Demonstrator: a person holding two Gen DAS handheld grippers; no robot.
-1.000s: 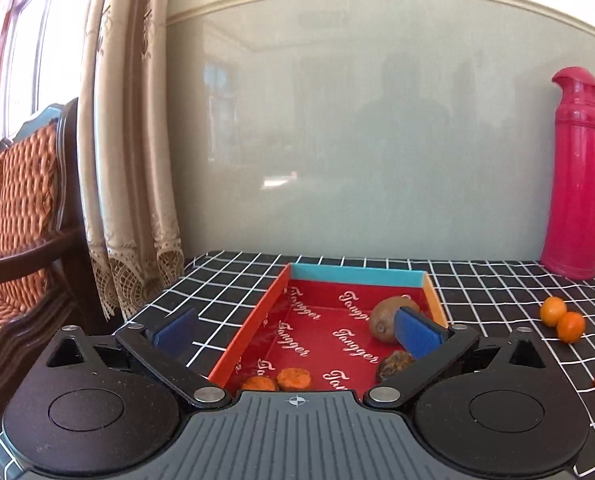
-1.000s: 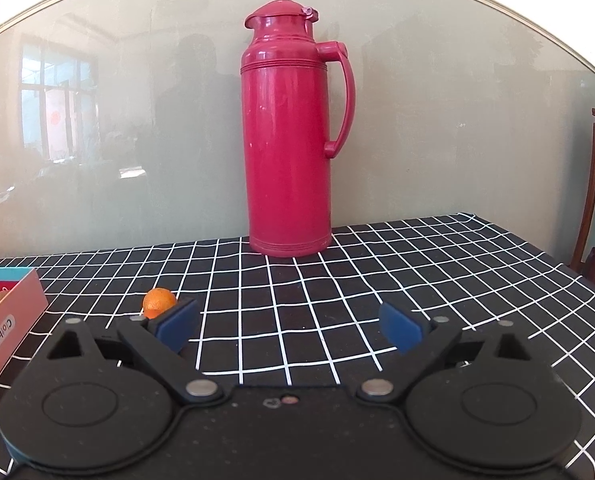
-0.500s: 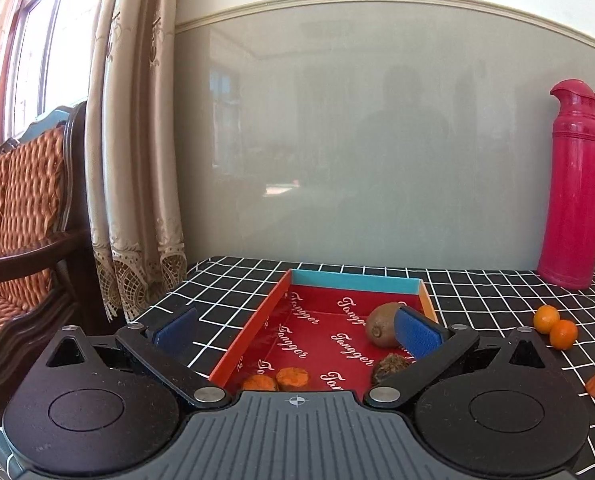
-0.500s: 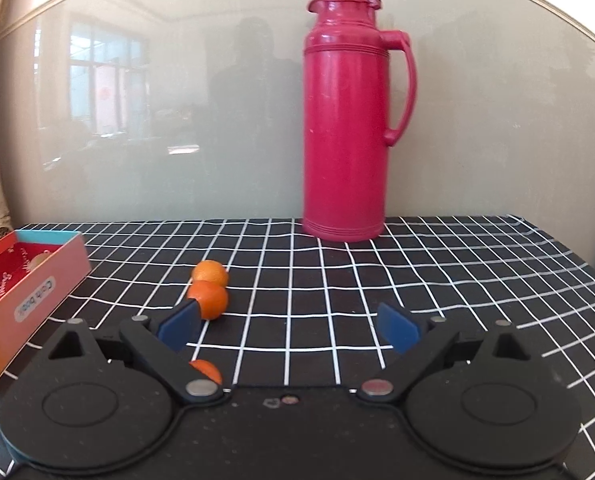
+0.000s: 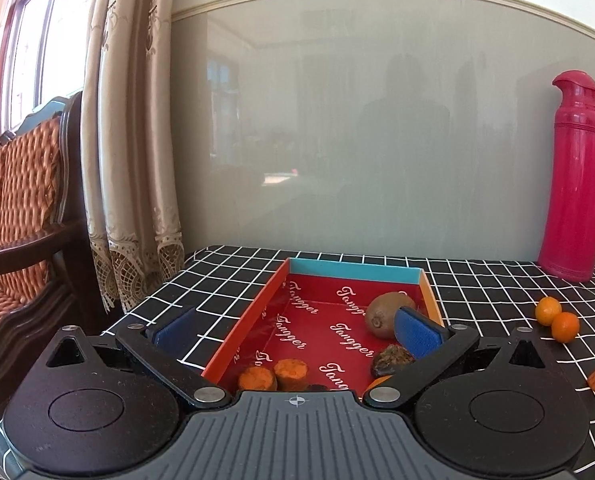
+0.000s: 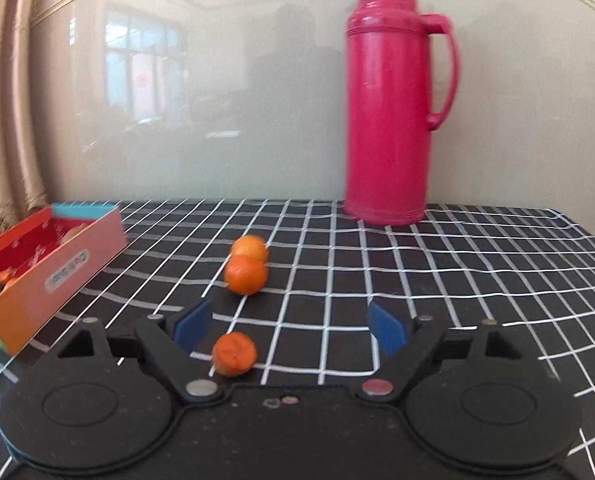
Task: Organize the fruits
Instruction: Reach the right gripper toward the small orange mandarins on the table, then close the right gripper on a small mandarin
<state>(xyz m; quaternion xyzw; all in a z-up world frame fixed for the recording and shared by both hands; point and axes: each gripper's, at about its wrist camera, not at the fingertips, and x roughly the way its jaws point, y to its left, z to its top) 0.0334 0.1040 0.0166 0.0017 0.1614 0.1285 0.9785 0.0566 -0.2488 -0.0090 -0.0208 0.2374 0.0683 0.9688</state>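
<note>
Left gripper [image 5: 295, 330] low in frame, jaws spread wide, empty; right gripper [image 6: 289, 328] likewise, level, nothing gripped

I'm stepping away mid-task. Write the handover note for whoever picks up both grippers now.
Left gripper: open, empty, over the red box.
Right gripper: open, empty, low over the tablecloth, with the rough orange piece between its fingers, not gripped.
Done: kiwi, two orange pieces and a dark fruit are in the box.
Left: the rough piece and two tangerines beyond it, near the pink thermos.
</note>
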